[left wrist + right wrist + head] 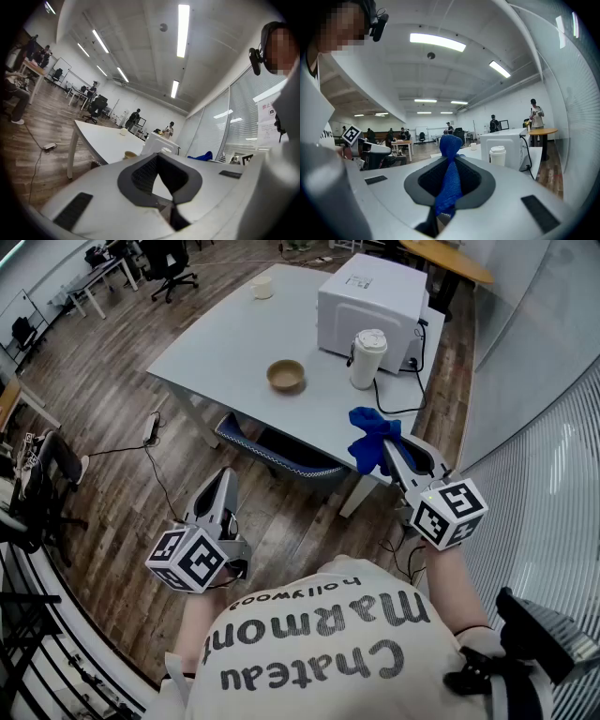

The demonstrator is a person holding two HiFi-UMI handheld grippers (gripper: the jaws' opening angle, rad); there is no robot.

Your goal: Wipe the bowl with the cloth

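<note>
Office counter (234,343) holds a bowl (286,376), ten o'clock from the blue cloth (370,432) pinched in right claw (392,454); left claw (222,482) closed, empty.

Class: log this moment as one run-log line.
right tool: shut on cloth | left tool: shut, empty | bowl: on table, untouched | wipe: not started

Pale grey table (225,343) on a wooden floor (112,409). Near the middle, a tan bowl (286,376), upright, well apart from the rest. To its right a white lidded cup (367,359), just beside a white microwave (370,304) at the far right. Black cable (403,412) looping near the right edge. Small white mug (262,287) at the far edge. Power strip (150,430) on the floor, left.
</note>
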